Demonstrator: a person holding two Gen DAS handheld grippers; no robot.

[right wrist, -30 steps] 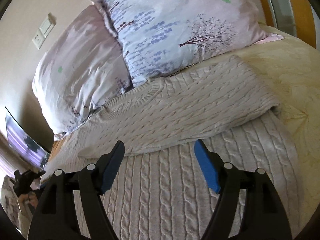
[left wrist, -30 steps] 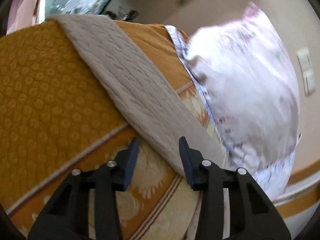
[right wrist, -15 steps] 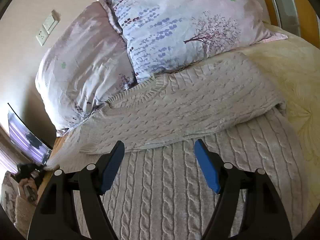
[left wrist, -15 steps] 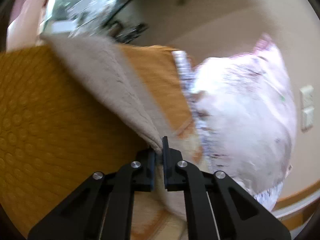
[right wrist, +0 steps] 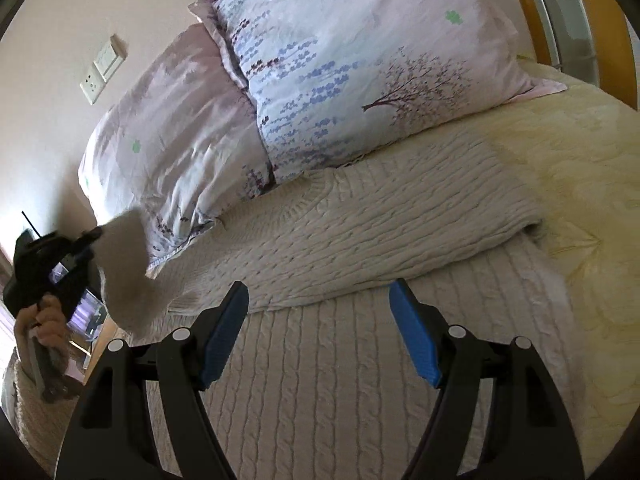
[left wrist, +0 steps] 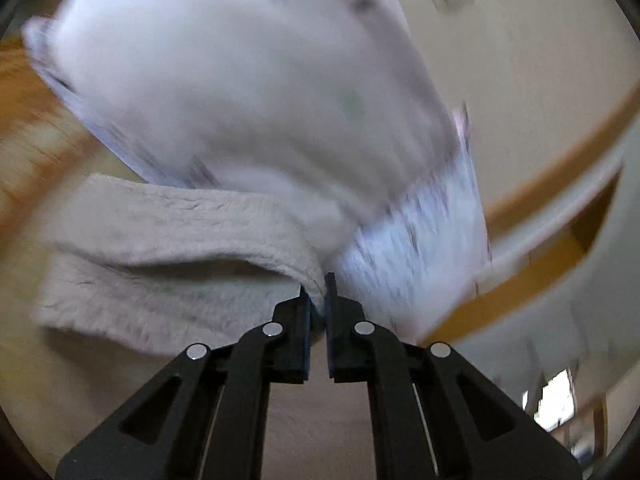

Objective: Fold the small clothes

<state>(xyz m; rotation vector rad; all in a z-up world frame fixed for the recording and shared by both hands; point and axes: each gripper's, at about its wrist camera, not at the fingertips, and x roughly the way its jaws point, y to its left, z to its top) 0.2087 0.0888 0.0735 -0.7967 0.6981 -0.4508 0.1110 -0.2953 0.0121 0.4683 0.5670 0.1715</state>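
Note:
A cream cable-knit sweater [right wrist: 360, 280] lies spread on the bed, its top part folded down across the body. My left gripper [left wrist: 318, 280] is shut on the sweater's sleeve [left wrist: 168, 248] and holds it lifted off the bed; the view is blurred by motion. In the right wrist view the left gripper [right wrist: 86, 242] shows at the far left with the raised sleeve [right wrist: 126, 268] hanging from it. My right gripper [right wrist: 320, 300] is open and empty, hovering just above the sweater's lower body.
Two floral pillows [right wrist: 340, 80] lean at the head of the bed, just behind the sweater. A pale yellow quilt [right wrist: 580, 184] covers the bed to the right. A wooden headboard [right wrist: 536, 20] stands behind, and wall sockets [right wrist: 104, 68] are at the left.
My left gripper closed on the sleeve, lifted it and swung it toward the pillows. My right gripper stayed open in about the same place over the sweater.

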